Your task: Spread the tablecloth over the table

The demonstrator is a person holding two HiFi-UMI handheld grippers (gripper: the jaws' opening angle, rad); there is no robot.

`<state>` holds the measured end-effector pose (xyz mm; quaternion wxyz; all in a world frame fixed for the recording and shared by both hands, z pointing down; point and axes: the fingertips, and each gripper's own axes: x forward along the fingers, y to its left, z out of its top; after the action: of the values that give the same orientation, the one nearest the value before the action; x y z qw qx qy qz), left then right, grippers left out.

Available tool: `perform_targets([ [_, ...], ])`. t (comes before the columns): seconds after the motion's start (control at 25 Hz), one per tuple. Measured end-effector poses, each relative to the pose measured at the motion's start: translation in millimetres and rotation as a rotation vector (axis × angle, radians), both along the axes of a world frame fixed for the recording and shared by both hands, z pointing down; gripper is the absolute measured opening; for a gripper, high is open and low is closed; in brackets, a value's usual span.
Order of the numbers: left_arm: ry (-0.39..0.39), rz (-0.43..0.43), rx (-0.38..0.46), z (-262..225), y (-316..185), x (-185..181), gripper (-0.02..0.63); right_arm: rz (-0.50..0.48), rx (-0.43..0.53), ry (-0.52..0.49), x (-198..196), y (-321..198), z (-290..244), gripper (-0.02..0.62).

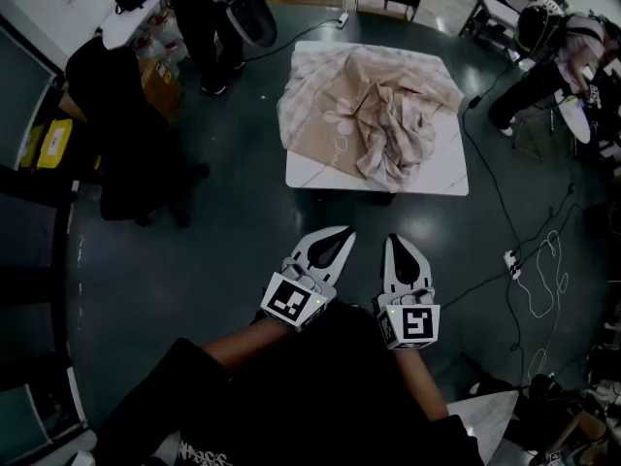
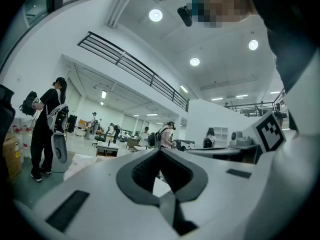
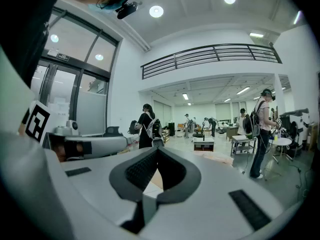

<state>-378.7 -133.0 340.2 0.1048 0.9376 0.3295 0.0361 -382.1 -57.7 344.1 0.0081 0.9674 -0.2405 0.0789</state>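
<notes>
A crumpled beige tablecloth (image 1: 374, 115) with a pale pattern lies bunched on a white square table (image 1: 441, 173), covering most of its top but leaving the near and right edges bare. My left gripper (image 1: 342, 233) and right gripper (image 1: 398, 245) are held side by side over the dark floor, well short of the table's near edge. Both are shut with nothing between their jaws. In the left gripper view the left gripper's (image 2: 160, 151) tips meet, with a strip of the table just past them. In the right gripper view the right gripper (image 3: 158, 150) is likewise shut and empty.
People stand around the room: one by a white side table (image 1: 131, 17) at the back left, another bent over at the far right (image 1: 558, 61). White cables and a power strip (image 1: 511, 263) trail on the floor to the right. A black chair (image 1: 126, 134) stands at the left.
</notes>
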Motion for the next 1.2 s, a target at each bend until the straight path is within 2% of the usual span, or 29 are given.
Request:
perform_targets([
  [0.24,-0.009,0.002,-0.005,9.0,-15.9,2.9,0.017,0.041,0.036,0.002,0.5,-8.7,-2.0,0.016],
  [0.4,0.016,0.079,-0.098,19.8,-24.7,-0.8,0.017,0.075,0.086,-0.037,-5.7,-8.7,13.3,0.017],
  [0.56,-0.023,0.122,-0.084,48.0,-31.6,4.7,0.017,0.105,0.071,-0.092,-14.4,-11.3,33.1,0.017],
  [0.68,-0.057,0.119,-0.084,61.6,-35.8,10.8,0.017,0.105,0.066,-0.137,-10.0,-9.5,45.8,0.018],
  [1.0,-0.108,0.095,-0.03,90.4,-37.5,46.8,0.017,0.098,0.064,-0.16,48.0,11.4,71.6,0.018],
  [1.2,-0.16,0.065,-0.072,104.5,-34.3,98.6,0.017,0.038,0.078,-0.213,98.7,26.3,96.3,0.018],
])
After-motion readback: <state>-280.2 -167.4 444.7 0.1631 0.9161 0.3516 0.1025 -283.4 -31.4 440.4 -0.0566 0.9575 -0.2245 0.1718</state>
